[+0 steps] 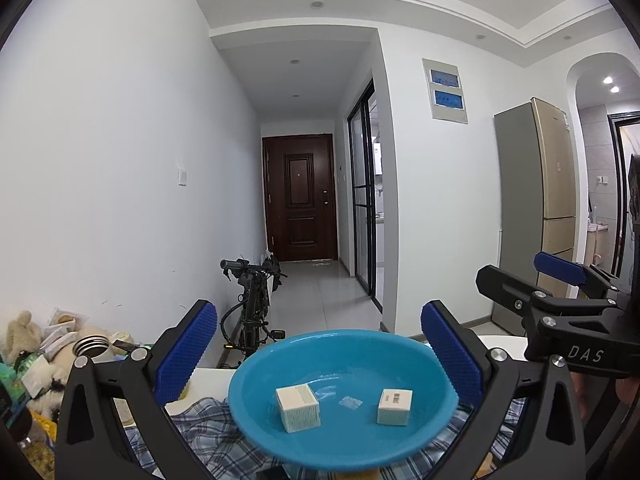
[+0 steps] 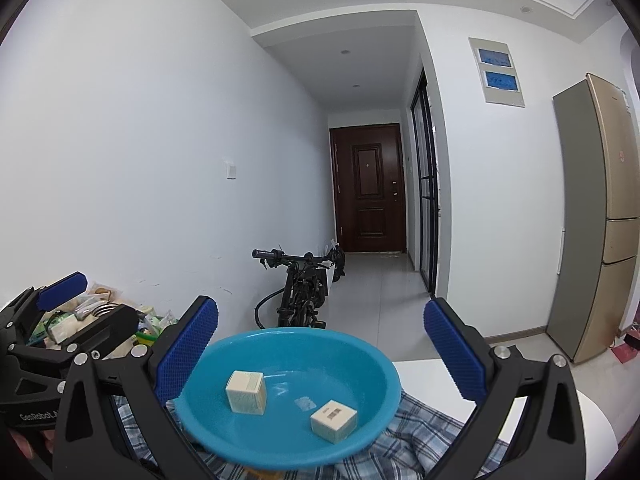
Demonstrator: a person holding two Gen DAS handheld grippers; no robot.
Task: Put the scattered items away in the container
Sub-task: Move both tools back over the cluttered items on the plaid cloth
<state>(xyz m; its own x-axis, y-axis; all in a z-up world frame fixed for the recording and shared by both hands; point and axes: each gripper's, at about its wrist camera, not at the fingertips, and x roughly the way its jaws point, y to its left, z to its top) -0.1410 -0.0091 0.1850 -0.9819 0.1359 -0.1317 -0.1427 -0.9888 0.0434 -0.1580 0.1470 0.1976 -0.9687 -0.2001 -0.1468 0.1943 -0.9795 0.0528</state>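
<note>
A blue plastic bowl (image 1: pixel 340 335) (image 2: pixel 288 334) rests on a plaid cloth just ahead of both grippers. Two cream cardboard boxes lie inside it, apart from each other: one on the left (image 1: pixel 298 407) (image 2: pixel 246 392), and one with a barcode on the right (image 1: pixel 395 407) (image 2: pixel 334 420). My left gripper (image 1: pixel 320 314) stands open above the bowl's near side, with nothing between its blue pads. My right gripper (image 2: pixel 320 314) is also open and holds nothing. Each shows in the other's view: the right gripper (image 1: pixel 528 276) at the right edge, the left gripper (image 2: pixel 86 306) at the left edge.
The plaid cloth (image 1: pixel 208 420) covers part of a white table (image 2: pixel 420 372). A pile of plush toys, snack packets and a metal flask (image 1: pixel 90 346) crowds the left side. Beyond the table stand a black bicycle (image 2: pixel 300 288), a hallway door and a fridge (image 2: pixel 592 216).
</note>
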